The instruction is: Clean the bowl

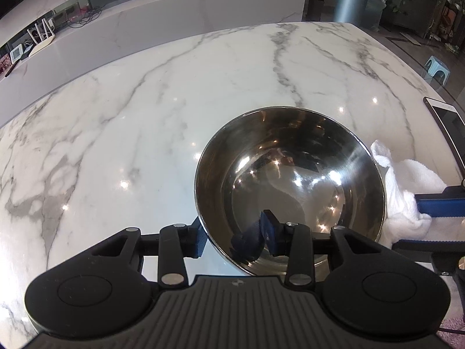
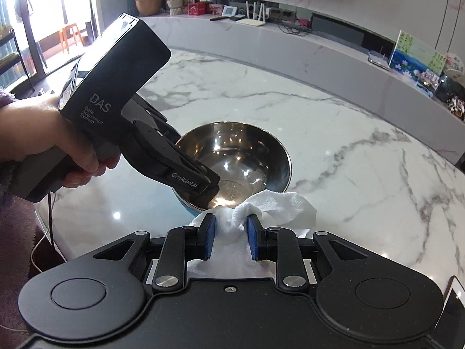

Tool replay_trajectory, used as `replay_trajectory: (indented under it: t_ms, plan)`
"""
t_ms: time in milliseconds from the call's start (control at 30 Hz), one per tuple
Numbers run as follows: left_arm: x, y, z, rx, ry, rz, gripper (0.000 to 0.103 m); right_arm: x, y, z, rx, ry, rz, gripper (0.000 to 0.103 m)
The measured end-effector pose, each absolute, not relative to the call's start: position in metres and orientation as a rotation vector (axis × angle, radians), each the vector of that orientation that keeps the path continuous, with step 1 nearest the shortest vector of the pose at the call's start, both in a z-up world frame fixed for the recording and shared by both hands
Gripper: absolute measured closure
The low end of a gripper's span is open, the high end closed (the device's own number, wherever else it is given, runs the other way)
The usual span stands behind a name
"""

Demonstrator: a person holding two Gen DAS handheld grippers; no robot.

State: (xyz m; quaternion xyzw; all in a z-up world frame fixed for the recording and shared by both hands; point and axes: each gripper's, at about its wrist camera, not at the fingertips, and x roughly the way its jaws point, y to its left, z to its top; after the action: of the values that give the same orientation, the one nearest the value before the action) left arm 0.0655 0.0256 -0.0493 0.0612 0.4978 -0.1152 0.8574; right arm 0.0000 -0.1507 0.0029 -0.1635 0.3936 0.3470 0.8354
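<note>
Left gripper (image 1: 234,237) pinches near rim of steel bowl (image 1: 290,180). Right gripper (image 2: 231,237) jaws pinch white cloth (image 2: 276,206) just beside bowl on marble table (image 1: 145,116).

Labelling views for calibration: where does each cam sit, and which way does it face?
Left wrist: on the left gripper, looking across the marble table; its fingers straddle the steel bowl rim.
Right wrist: on the right gripper, facing the bowl; pads pinch the white cloth; the person's left hand shows.
Shared: bowl, cloth, table, each other's gripper.

White marble table (image 1: 145,122), steel bowl (image 1: 290,174), white cloth (image 2: 279,203), phone (image 1: 444,116)
</note>
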Motion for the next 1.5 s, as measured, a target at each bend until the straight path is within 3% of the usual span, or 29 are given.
replay_trajectory:
  t_ms: [467, 1033, 1300, 1500]
  plan:
    - [0.063, 0.025, -0.05, 0.135, 1.043, -0.25, 0.066, 0.013, -0.143, -0.047, -0.367, 0.872, 0.709, 0.082]
    - [0.069, 0.038, -0.051, 0.044, 1.073, -0.229, 0.065, 0.032, -0.142, -0.053, -0.377, 0.867, 0.702, 0.083]
    - [0.061, 0.045, -0.037, 0.28, 0.954, -0.363, 0.065, 0.033, -0.143, -0.053, -0.38, 0.869, 0.706, 0.083]
    - [0.066, 0.055, -0.037, 0.269, 0.947, -0.429, 0.069, 0.033, -0.144, -0.053, -0.387, 0.867, 0.711, 0.082]
